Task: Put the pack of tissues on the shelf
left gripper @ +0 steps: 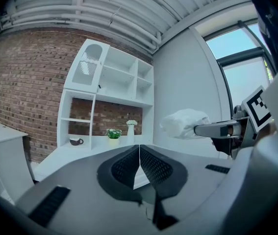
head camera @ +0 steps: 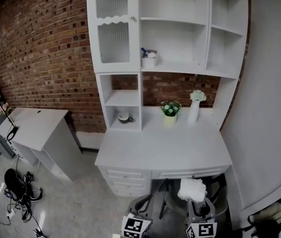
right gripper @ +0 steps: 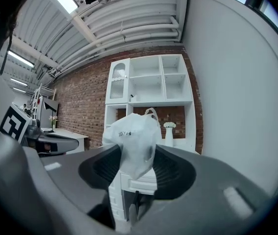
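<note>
The pack of tissues (head camera: 192,189), white and soft in a thin plastic wrap, hangs below the front edge of the white desk (head camera: 165,150). My right gripper (head camera: 197,205) is shut on it; in the right gripper view the pack (right gripper: 133,141) bulges up between the dark pads. The white shelf unit (head camera: 172,31) stands on the desk's back half, well ahead of both grippers. At lower left of the pack, my left gripper (head camera: 141,208) holds nothing, and in its own view its jaws (left gripper: 139,163) are shut. The same view has the pack (left gripper: 184,123) at the right.
A cup (head camera: 125,118) sits in a low cubby, with a small potted plant (head camera: 170,109) and a white vase (head camera: 195,105) on the desk's rear. A container (head camera: 149,58) stands on the middle shelf. A second white desk (head camera: 36,128) and floor cables (head camera: 19,187) lie left; a wall (head camera: 269,108) closes the right.
</note>
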`<act>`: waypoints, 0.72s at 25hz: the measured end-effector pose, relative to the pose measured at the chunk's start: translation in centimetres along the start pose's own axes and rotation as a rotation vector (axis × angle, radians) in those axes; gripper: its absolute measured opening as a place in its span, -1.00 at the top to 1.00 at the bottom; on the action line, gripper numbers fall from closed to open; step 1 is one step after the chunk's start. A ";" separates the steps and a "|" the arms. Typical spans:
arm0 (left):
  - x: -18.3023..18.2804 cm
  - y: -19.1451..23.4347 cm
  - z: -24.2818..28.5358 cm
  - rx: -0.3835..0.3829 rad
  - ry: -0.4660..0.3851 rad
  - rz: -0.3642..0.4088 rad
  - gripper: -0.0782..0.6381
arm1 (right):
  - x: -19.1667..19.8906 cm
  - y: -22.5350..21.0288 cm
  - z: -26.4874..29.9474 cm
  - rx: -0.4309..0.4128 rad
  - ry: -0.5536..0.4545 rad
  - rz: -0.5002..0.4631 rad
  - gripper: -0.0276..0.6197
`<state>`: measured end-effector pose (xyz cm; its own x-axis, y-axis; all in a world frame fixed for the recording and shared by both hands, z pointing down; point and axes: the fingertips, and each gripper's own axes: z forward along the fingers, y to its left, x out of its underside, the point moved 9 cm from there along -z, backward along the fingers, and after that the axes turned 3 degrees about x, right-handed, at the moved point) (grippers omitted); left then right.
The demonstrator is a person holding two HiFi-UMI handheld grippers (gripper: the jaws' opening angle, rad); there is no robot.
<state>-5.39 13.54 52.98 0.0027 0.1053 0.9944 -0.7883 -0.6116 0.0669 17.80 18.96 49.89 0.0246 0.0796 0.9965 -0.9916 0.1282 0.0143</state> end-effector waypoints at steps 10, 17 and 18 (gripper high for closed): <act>-1.0 4.2 2.8 0.043 -0.004 0.009 0.75 | -0.9 1.3 4.0 0.038 -0.019 0.003 0.33; -1.2 7.2 3.3 0.037 -0.008 0.004 0.75 | -1.2 2.3 6.8 0.036 -0.018 0.002 0.33; -1.2 7.7 3.4 0.028 -0.007 0.001 0.75 | -1.3 2.5 7.2 0.031 -0.022 0.004 0.33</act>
<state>-9.41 6.05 52.61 0.0062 0.0995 0.9950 -0.7710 -0.6332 0.0681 14.38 12.08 49.20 0.0180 0.0583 0.9981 -0.9952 0.0973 0.0122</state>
